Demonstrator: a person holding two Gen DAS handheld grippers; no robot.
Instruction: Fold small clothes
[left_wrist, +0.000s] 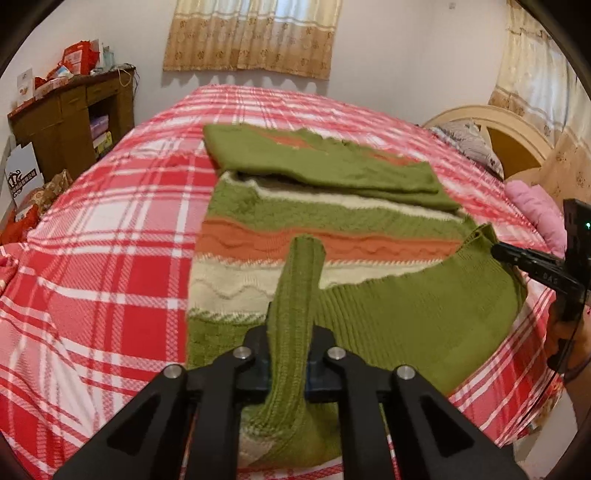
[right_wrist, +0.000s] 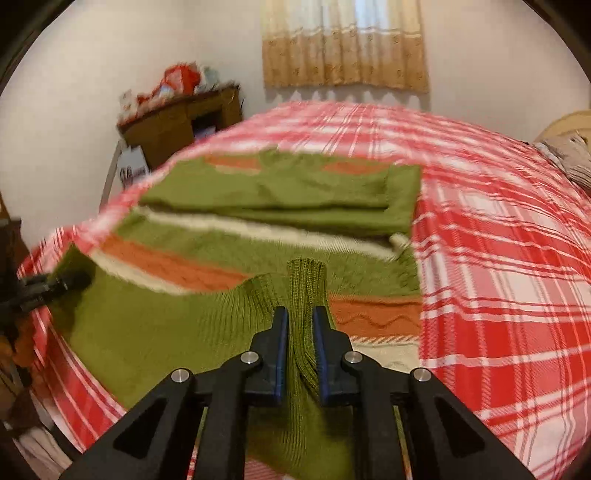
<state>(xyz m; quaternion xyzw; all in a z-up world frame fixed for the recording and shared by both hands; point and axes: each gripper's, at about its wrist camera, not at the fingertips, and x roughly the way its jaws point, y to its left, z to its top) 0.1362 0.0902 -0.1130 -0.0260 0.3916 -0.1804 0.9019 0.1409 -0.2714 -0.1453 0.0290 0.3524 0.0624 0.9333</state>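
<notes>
A green knitted sweater (left_wrist: 332, 218) with orange and cream stripes lies on the red plaid bed (left_wrist: 110, 229). Its sleeves are folded across the far end. My left gripper (left_wrist: 290, 354) is shut on the ribbed green hem at one near corner. My right gripper (right_wrist: 301, 350) is shut on the hem at the other near corner. Both hold the hem lifted above the sweater's body. The right gripper shows in the left wrist view (left_wrist: 517, 258) at the right. The left gripper shows in the right wrist view (right_wrist: 55, 286) at the left, pinching the hem. The sweater shows in the right wrist view (right_wrist: 258, 206).
A wooden cabinet (left_wrist: 70, 114) with red packets on top stands at the left wall. A headboard (left_wrist: 506, 129) and pillows (left_wrist: 535, 210) are at the right. Curtains (left_wrist: 255, 37) hang on the far wall. Plaid bedcover lies bare to the left (left_wrist: 92, 295) and right (right_wrist: 498, 258) of the sweater.
</notes>
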